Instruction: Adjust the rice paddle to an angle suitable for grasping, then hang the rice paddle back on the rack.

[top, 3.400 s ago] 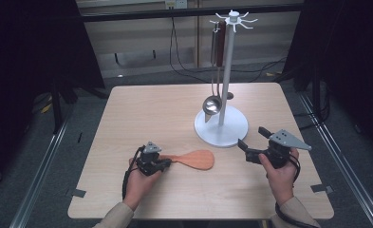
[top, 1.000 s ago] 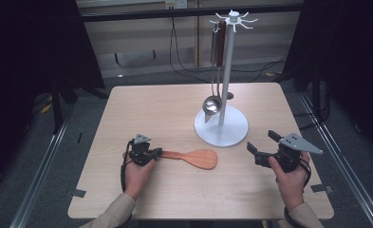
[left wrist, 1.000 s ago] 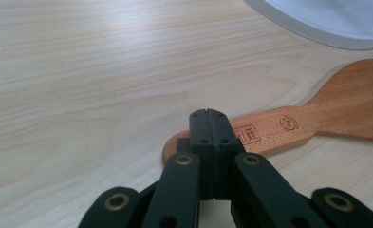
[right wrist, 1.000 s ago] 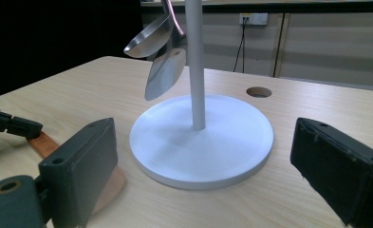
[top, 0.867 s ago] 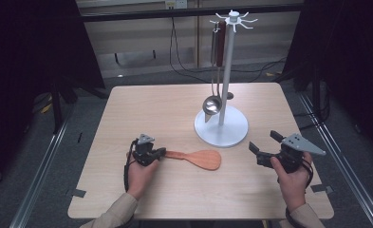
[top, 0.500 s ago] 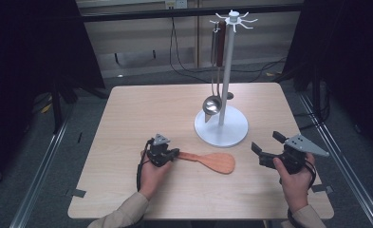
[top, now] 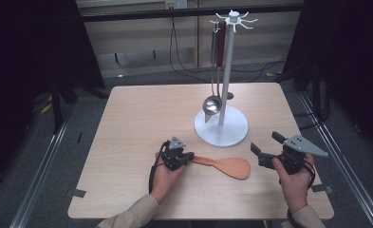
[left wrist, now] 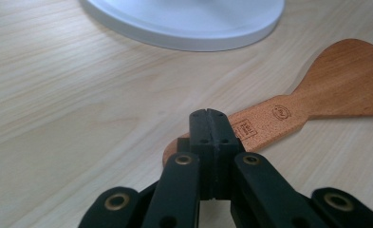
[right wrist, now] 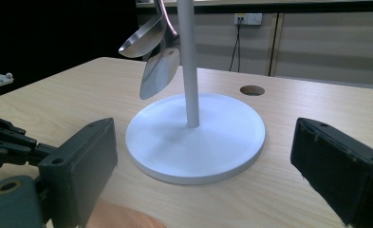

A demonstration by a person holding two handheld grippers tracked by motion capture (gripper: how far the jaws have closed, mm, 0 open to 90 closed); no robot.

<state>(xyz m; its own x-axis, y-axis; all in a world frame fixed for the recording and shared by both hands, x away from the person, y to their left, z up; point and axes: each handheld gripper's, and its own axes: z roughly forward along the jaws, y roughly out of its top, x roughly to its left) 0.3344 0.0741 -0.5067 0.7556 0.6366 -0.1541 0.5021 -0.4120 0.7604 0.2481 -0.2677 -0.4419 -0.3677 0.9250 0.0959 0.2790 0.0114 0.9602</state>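
High view: the wooden spatula [top: 224,165] lies on the surface at 6 o'clock of the utensil stand [top: 221,129], its handle clenched by the left gripper [top: 188,158]. Right gripper [top: 264,148] gapes empty; next, a lift toward the stand's hooks.

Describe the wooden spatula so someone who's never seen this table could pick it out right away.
Start at the white utensil stand on the table. Just in front of its round base lies the wooden spatula, flat, handle clamped in the left gripper. It's the sole reddish-brown wooden utensil; the others hang, shiny metal.
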